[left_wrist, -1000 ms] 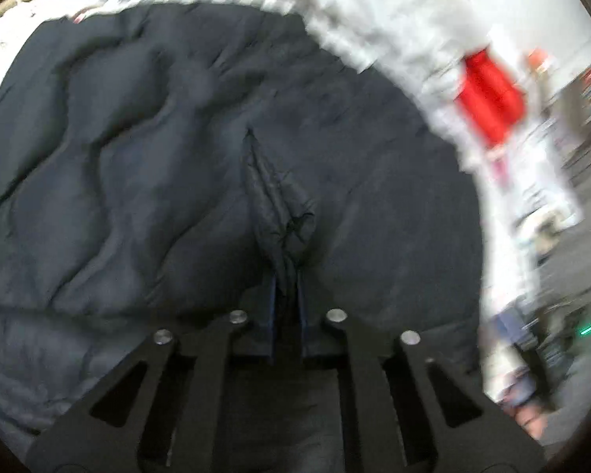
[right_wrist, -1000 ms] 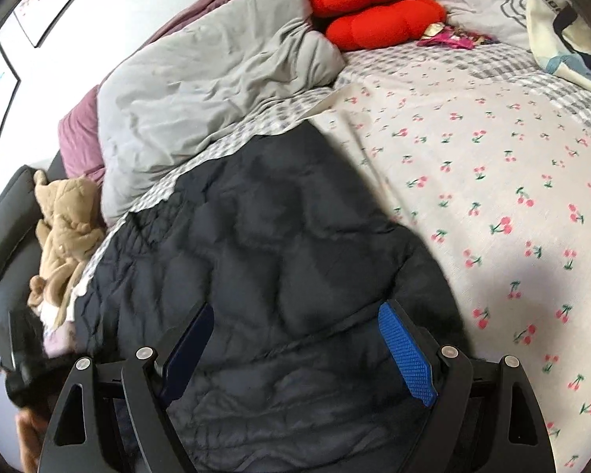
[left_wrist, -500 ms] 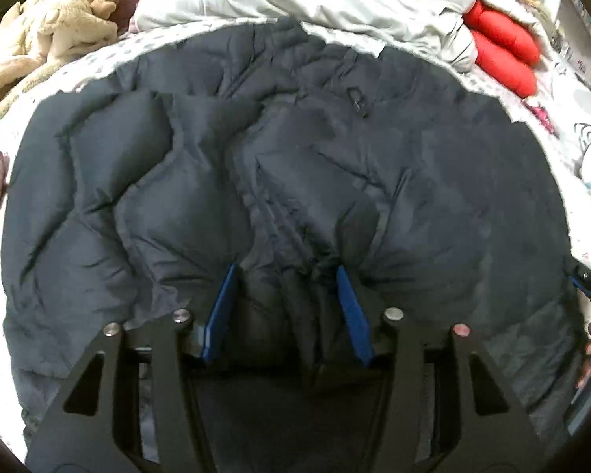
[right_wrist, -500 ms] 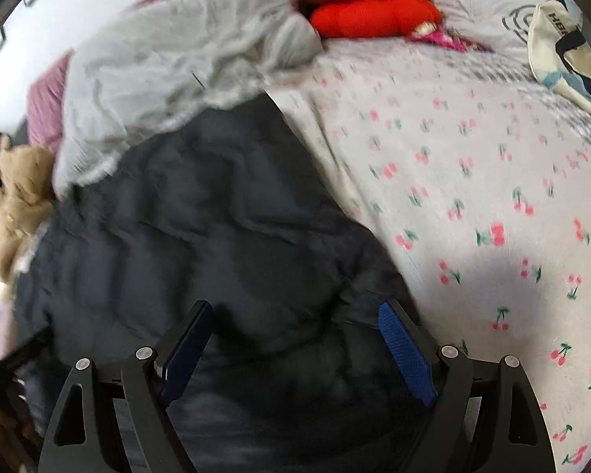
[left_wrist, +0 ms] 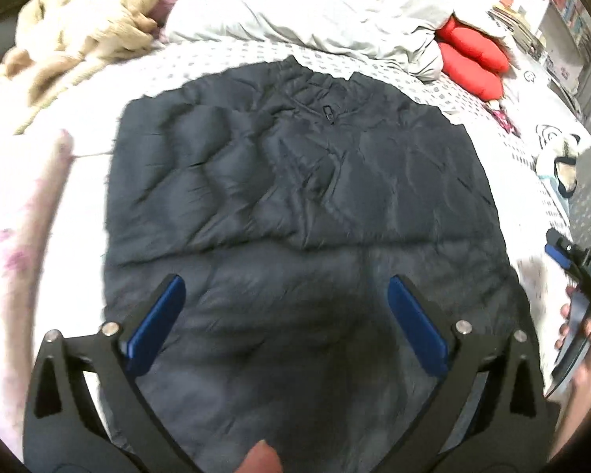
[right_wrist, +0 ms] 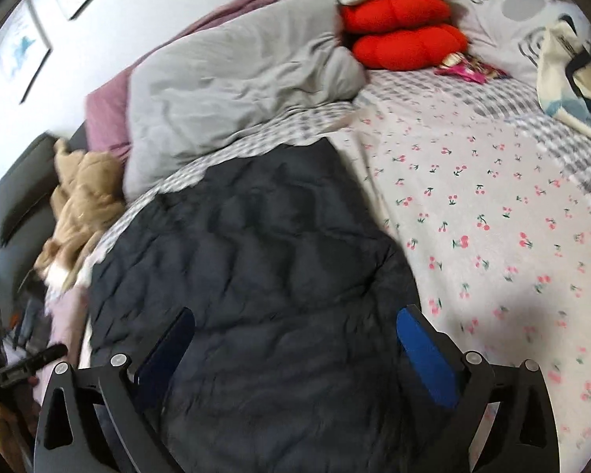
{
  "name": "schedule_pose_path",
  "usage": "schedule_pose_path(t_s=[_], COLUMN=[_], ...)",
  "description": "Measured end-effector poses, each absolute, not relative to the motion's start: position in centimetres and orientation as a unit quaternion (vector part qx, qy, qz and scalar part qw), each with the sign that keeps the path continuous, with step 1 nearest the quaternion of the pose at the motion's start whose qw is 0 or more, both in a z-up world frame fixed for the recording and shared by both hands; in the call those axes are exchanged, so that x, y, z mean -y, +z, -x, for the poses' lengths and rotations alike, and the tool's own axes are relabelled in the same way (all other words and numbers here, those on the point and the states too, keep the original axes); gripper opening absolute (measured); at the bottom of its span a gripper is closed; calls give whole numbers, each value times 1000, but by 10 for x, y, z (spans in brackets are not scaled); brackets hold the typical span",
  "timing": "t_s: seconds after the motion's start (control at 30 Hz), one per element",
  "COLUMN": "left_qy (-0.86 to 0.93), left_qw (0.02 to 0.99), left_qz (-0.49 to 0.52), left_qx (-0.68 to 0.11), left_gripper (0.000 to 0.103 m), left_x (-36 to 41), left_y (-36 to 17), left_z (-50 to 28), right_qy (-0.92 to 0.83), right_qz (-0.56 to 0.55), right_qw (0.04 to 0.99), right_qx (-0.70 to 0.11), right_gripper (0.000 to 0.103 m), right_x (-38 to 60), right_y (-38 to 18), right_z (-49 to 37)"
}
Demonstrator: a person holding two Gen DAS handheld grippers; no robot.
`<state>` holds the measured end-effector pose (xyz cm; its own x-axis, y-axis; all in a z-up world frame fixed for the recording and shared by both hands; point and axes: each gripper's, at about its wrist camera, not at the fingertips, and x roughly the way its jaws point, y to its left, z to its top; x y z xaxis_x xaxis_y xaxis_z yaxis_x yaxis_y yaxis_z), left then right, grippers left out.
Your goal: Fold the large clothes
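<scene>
A black quilted puffer jacket [left_wrist: 303, 197] lies folded on the bed, its collar and zip pull at the far end. My left gripper [left_wrist: 285, 303] hovers above its near half. Its jaws are opening wide, and nothing is pinched between the blue pads [left_wrist: 157, 315]. In the right wrist view the same jacket [right_wrist: 256, 268] lies under my right gripper [right_wrist: 295, 321]. Those jaws are opening too, clear of the fabric. The right gripper [left_wrist: 571, 264] shows at the right edge of the left wrist view, held in a hand.
A grey duvet [right_wrist: 236, 79] is bunched up beyond the jacket, with red cushions [right_wrist: 402, 35] beside it. A beige plush toy [left_wrist: 90, 27] lies at the far left. The cherry-print sheet [right_wrist: 492, 216] spreads to the right, with a tote bag [right_wrist: 571, 59] at its far corner.
The left gripper let go of the pinched jacket fabric, opened wide and drew back upward. The right gripper rose a little and opened slightly wider.
</scene>
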<state>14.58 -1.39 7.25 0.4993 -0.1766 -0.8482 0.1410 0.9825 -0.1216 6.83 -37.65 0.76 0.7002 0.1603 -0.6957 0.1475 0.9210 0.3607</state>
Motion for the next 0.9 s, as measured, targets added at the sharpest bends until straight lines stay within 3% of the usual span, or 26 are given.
schedule_pose_path(t_s=[0.27, 0.6, 0.9], left_qy=[-90, -85, -134], left_qw=[845, 781, 729], left_qz=[56, 126, 184], left_qx=[-523, -605, -646], left_gripper=[102, 102, 102], left_x=[-57, -136, -151], left_y=[82, 25, -20], left_z=[-65, 0, 16], right_qy=[22, 61, 52], right_qz=[-173, -215, -268], right_qw=[879, 836, 787], right_qx=[-443, -501, -554], right_gripper=[103, 103, 103], right_x=[375, 398, 428], right_y=[21, -6, -49], right_z=[8, 78, 104])
